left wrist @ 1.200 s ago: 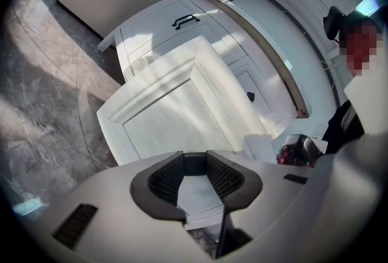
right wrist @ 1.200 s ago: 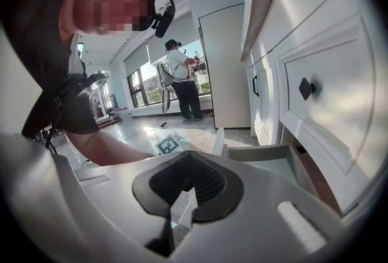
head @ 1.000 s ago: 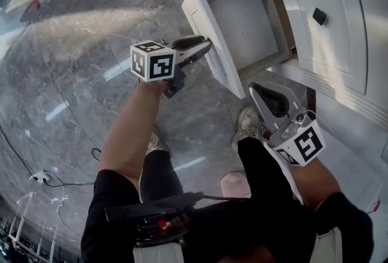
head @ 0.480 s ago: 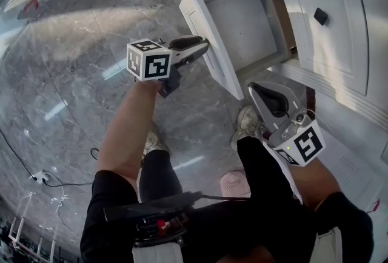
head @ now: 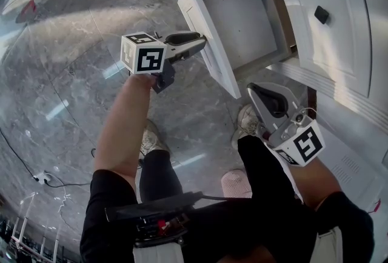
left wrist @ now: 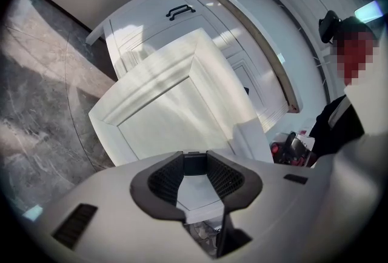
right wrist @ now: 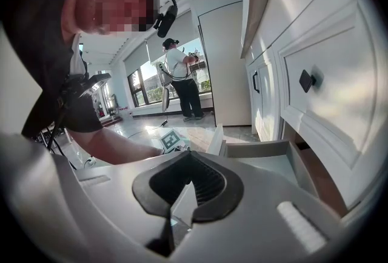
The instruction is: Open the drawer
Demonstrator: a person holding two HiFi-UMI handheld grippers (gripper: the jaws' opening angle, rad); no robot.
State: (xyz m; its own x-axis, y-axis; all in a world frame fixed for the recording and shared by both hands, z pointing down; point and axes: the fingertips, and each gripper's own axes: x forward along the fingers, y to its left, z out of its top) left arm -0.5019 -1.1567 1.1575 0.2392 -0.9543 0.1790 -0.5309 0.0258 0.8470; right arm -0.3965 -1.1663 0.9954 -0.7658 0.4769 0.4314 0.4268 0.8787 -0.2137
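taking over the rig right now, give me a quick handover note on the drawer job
Left gripper: fingers shut on the drawer's black knob.
Right gripper: shut, empty, held clear of the drawer.
Drawer: pulled well out of the white cabinet; its inside looks empty.
Done: drawer is open.
Left: pull further only if full extension is wanted, then let go of the knob.

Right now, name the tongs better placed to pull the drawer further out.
Left. The left tongs grip the dark knob on the drawer front, ready to pull. The right tongs are shut and empty, low beside the person's leg, away from that front.
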